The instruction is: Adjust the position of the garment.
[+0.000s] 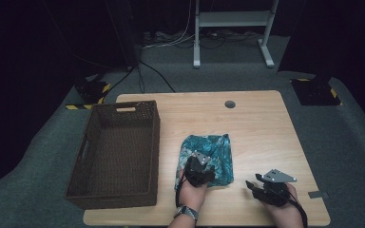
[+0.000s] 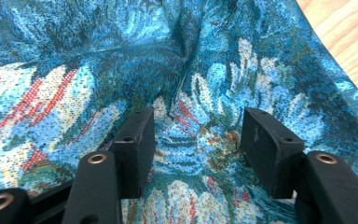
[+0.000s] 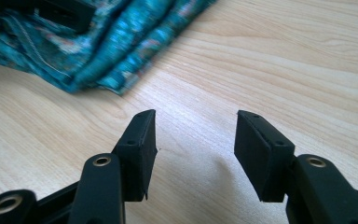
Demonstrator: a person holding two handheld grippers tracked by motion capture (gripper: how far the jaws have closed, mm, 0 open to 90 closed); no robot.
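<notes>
Left tongs (image 2: 196,140) over folded cloth (image 2: 121,70) — agape

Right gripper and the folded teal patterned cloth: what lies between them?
Only bare light wooden table lies between the right gripper and the folded teal patterned cloth, seen in the right gripper view.

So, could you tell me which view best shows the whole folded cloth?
The high view: the folded cloth lies whole beside the basket. The left gripper view gives only close-up weave; the right gripper view catches its folded edge.
</notes>
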